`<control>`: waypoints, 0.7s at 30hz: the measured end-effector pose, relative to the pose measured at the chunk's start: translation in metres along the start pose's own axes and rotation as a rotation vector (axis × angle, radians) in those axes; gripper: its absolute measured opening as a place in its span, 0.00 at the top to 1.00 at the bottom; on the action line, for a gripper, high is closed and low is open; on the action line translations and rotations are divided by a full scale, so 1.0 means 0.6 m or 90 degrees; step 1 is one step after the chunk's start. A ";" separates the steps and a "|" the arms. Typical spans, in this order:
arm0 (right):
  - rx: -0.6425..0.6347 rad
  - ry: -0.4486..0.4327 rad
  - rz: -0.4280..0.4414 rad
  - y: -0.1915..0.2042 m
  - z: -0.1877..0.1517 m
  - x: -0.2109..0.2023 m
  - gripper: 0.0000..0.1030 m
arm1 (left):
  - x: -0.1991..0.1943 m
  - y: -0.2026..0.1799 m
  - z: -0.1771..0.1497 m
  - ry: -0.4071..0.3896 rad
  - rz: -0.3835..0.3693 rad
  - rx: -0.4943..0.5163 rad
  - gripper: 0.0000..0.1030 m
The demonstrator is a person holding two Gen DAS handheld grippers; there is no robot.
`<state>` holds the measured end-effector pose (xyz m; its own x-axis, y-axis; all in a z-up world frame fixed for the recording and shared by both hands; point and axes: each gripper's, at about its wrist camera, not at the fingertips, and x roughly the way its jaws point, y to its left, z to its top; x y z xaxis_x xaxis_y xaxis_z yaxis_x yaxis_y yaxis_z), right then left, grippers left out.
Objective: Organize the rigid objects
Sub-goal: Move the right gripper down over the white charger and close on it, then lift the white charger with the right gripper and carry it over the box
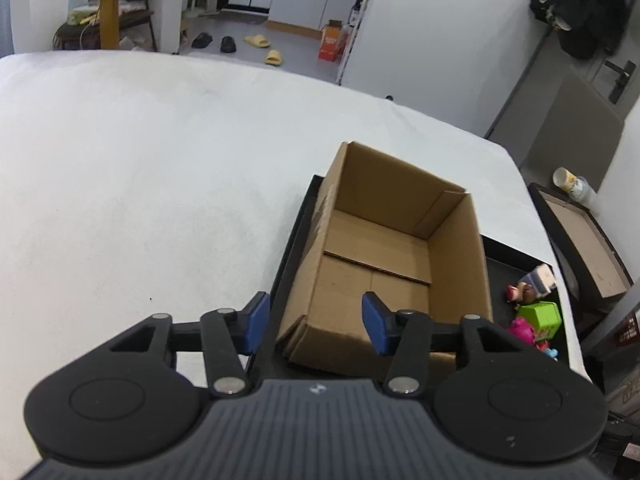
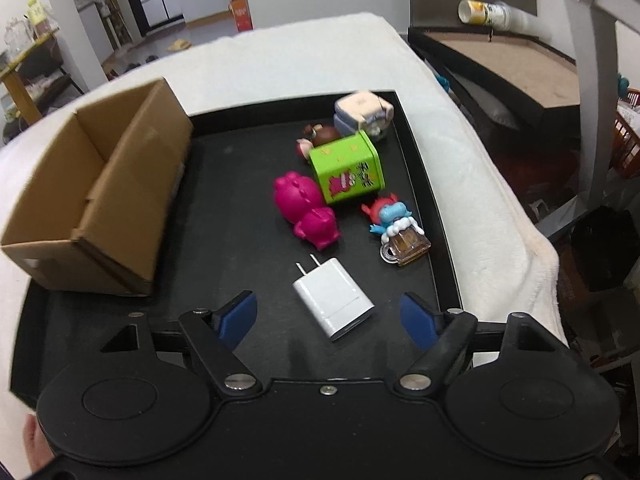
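An empty cardboard box [image 1: 380, 248] stands open-topped at the left end of a black tray [image 2: 224, 240]. My left gripper [image 1: 315, 324] is open and hovers over the box's near left corner, one blue pad outside the wall and one over the inside. On the tray's right half lie a white charger [image 2: 334, 300], a pink toy [image 2: 306, 210], a green tin [image 2: 348, 168], a blue figure with an amber mug [image 2: 394, 224], a brown figure [image 2: 320, 136] and a pale cube toy [image 2: 362, 112]. My right gripper [image 2: 330, 316] is open just above the charger, its pads apart from it.
The tray rests on a table covered with a white blanket [image 1: 160, 160], whose right edge drops off close to the tray. Beyond that edge stands another black tray with a brown floor [image 2: 520, 60] and a stack of paper cups [image 2: 488, 12].
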<state>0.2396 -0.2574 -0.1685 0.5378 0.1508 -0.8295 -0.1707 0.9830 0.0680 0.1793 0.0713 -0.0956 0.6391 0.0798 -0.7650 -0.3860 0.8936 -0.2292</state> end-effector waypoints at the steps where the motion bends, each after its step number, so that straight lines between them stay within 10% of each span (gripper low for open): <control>1: -0.003 0.005 -0.004 0.000 0.001 0.009 0.25 | 0.006 0.002 0.001 0.002 0.005 0.000 0.54; 8: -0.026 0.030 -0.024 -0.003 0.002 0.056 0.26 | 0.044 0.012 0.004 0.031 0.009 -0.018 0.63; 16: -0.051 0.039 -0.026 0.000 0.006 0.079 0.61 | 0.066 0.017 0.006 0.049 -0.018 -0.019 0.75; 21: -0.055 0.041 -0.023 0.004 0.008 0.077 0.65 | 0.067 0.028 0.010 0.055 -0.030 -0.031 0.81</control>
<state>0.2680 -0.2476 -0.2038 0.4907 0.1052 -0.8650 -0.2245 0.9744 -0.0089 0.2028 0.0922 -0.1265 0.5986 -0.0018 -0.8011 -0.3901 0.8728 -0.2935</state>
